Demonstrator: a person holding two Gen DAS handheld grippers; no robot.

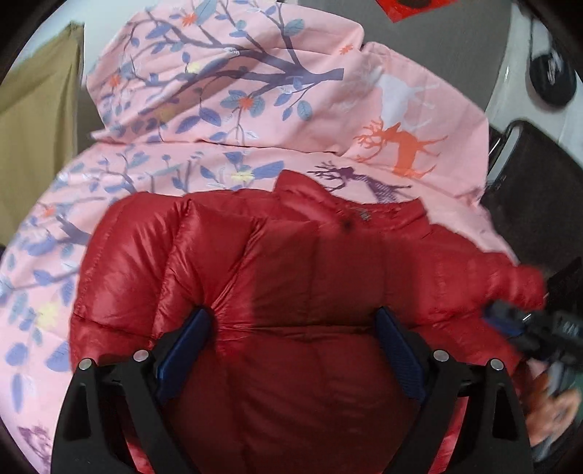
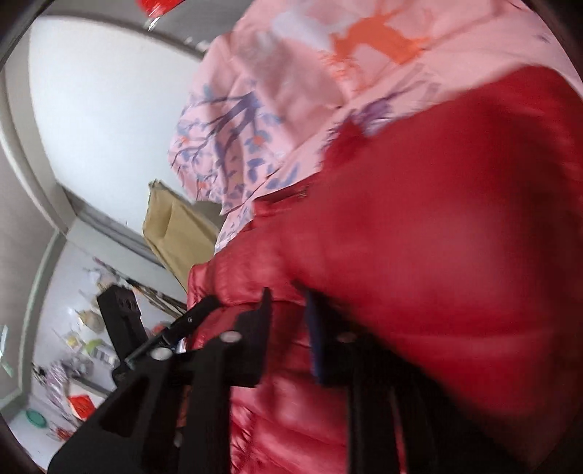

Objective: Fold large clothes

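A shiny red puffer jacket [image 1: 291, 262] lies on a pink bedsheet [image 1: 226, 120] printed with branches and deer. My left gripper [image 1: 295, 321] is open, its blue-padded fingers [image 1: 186, 346] pressing down on the jacket's body with the fabric bulging between them. My right gripper [image 2: 288, 313] appears in the left wrist view at the right edge [image 1: 524, 328], at the jacket's sleeve end. In the right wrist view, which is tilted and blurred, the jacket [image 2: 437, 237] fills the frame and a fold of red fabric sits between the narrow jaws.
A tan cushion or box [image 1: 36, 116] stands at the bed's left. A dark chair [image 1: 539, 189] stands at the right. Beyond it are a grey floor [image 1: 437, 32] and a black round object [image 1: 552, 73]. Cluttered shelves [image 2: 83, 346] show in the right wrist view.
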